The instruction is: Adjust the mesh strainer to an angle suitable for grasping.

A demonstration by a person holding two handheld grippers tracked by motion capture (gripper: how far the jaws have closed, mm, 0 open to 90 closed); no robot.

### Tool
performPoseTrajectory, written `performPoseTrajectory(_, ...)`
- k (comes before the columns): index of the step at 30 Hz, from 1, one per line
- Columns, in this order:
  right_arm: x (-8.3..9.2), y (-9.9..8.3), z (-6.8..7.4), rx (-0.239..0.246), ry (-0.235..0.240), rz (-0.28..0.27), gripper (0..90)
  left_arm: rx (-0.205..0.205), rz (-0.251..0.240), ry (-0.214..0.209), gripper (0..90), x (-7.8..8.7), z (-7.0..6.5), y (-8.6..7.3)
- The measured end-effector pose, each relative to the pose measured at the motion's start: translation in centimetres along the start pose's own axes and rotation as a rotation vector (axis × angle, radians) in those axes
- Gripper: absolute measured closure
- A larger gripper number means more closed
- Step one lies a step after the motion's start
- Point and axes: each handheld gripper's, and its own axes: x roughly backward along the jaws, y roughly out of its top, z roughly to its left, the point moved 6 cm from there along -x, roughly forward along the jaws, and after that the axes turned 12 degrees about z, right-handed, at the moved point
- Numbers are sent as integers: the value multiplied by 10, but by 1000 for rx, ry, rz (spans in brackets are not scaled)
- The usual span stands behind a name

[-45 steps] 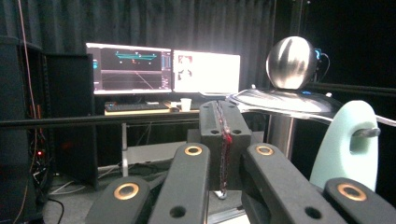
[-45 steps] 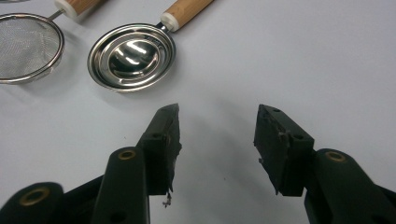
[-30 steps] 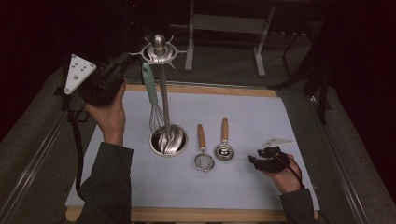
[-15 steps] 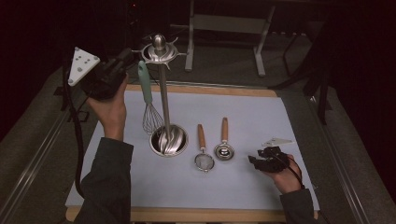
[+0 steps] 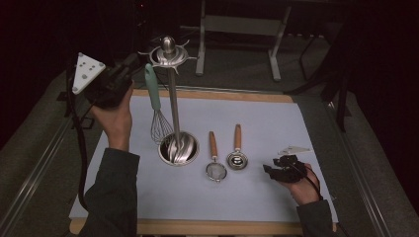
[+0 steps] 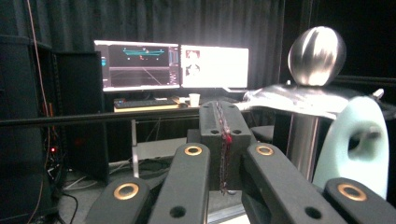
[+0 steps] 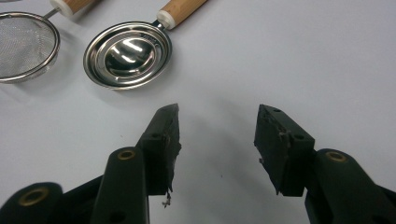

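dark lab, pale mat [image 5: 296, 128] on table: left gripper [image 5: 129, 74], jaws shut on nothing, sits upper left beside mint-handled whisk [image 5: 154, 106] hanging on steel rack [image 5: 170, 54]. right gripper [image 5: 279, 168], jaws apart, rests lower right. prob. next: strainer [image 5: 216, 170] or scoop [image 5: 237, 159] w/ careful handle pinch.

Left gripper [image 6: 223, 140] has its two black jaws pressed flat together with nothing between them, pointing level past the top of the steel rack [image 6: 308, 100]. The rack's round shiny knob [image 6: 317, 49] sits upper right, and the pale mint whisk handle [image 6: 357, 144] with its hanging hole is just right of the jaws, beside the rack's pole. Behind that, two lit monitors [image 6: 173, 65] on a desk, with dark curtains in back.
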Motion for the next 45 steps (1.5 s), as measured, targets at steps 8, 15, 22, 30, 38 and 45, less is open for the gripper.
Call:
performPoseTrajectory(8,-3,1,6,12,7,12,500,33,91,-65,876,9,11,-38)
performPoseTrajectory(15,-6,4,14,11,22,17,511,10,208,-73,862,7,12,-81)
performPoseTrajectory(22,-8,8,21,9,-7,12,557,53,328,-68,849,11,13,-154)
performPoseTrajectory(30,-14,16,34,14,3,-2,568,74,481,-34,831,15,18,-229)
performPoseTrajectory(38,-17,34,50,25,38,-31,574,125,588,-43,810,13,17,-278)
performPoseTrajectory(45,-27,62,70,24,120,-51,581,132,643,-38,799,6,21,-297)
